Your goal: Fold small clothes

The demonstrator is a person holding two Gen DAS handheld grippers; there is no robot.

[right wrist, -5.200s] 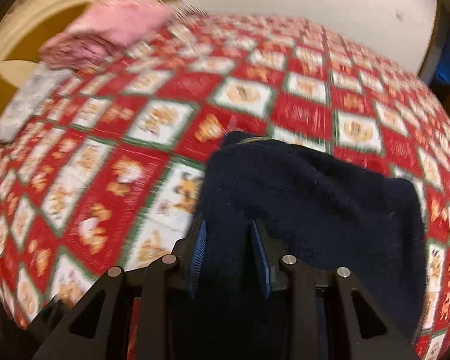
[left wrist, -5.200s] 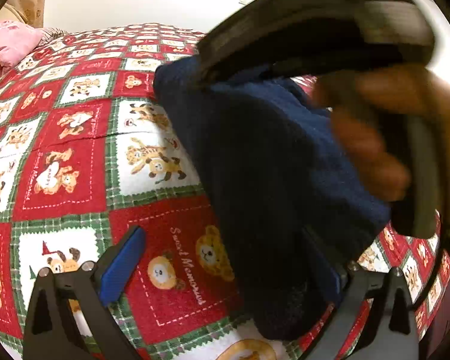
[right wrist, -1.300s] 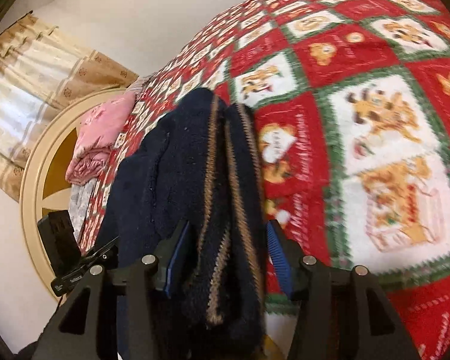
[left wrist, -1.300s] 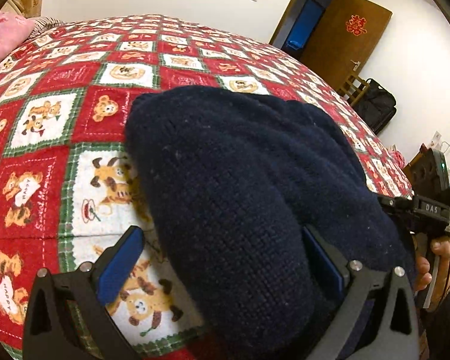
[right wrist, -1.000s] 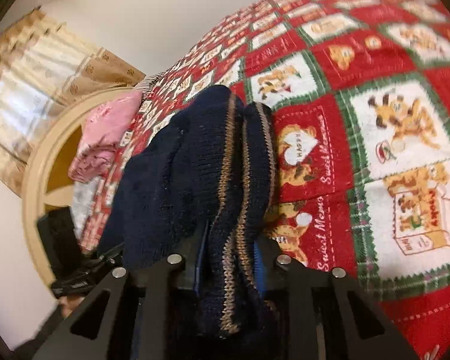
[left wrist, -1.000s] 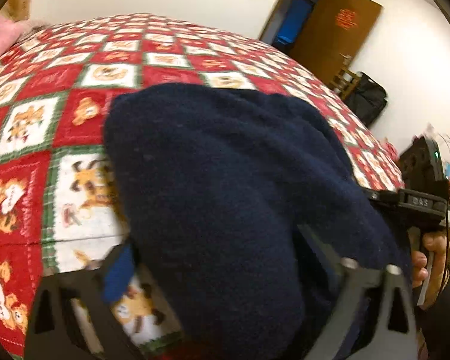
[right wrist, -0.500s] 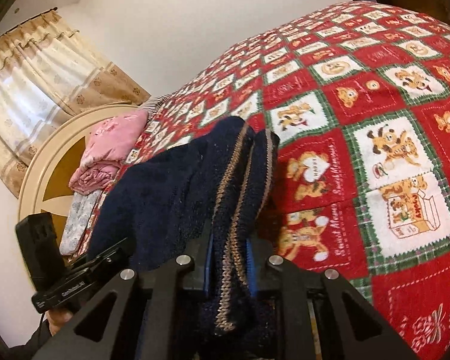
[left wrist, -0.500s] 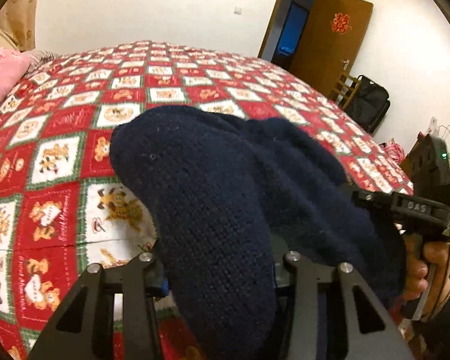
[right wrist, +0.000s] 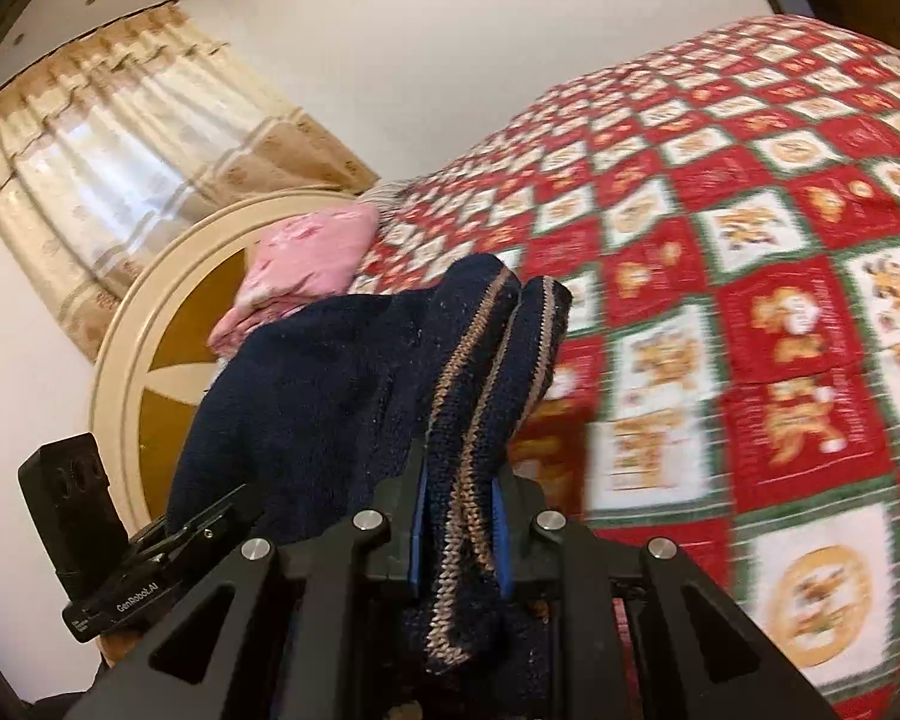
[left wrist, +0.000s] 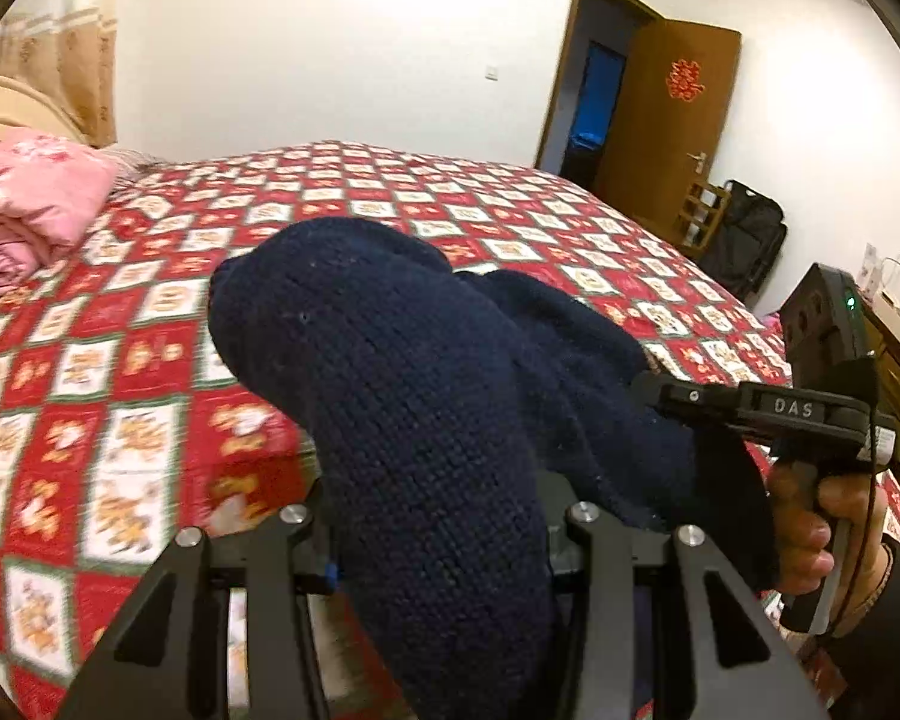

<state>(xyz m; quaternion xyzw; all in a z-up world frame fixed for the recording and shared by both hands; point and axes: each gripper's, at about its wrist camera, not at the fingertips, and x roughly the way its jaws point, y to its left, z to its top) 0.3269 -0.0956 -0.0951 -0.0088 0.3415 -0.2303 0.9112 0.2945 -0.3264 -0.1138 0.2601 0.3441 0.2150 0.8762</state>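
A dark navy knitted garment (left wrist: 426, 396) is folded into a thick bundle and held up above the bed between both grippers. My left gripper (left wrist: 438, 546) is shut on one end of it; the knit drapes over the jaws and hides the fingertips. My right gripper (right wrist: 459, 516) is shut on the other end, where brown-striped ribbed edges (right wrist: 480, 360) stand stacked between the blue pads. The right gripper also shows in the left wrist view (left wrist: 768, 408), and the left gripper in the right wrist view (right wrist: 150, 546).
The bed has a red, white and green patchwork quilt (left wrist: 150, 330) with bear pictures. A folded pink blanket (left wrist: 24, 204) lies by the cream round headboard (right wrist: 168, 312). An open brown door (left wrist: 660, 120) and a black bag (left wrist: 744, 240) stand at the far right.
Both grippers closed on the folded navy garment about a second ago and have lifted it up off the quilt; both views now tilt higher toward the walls.
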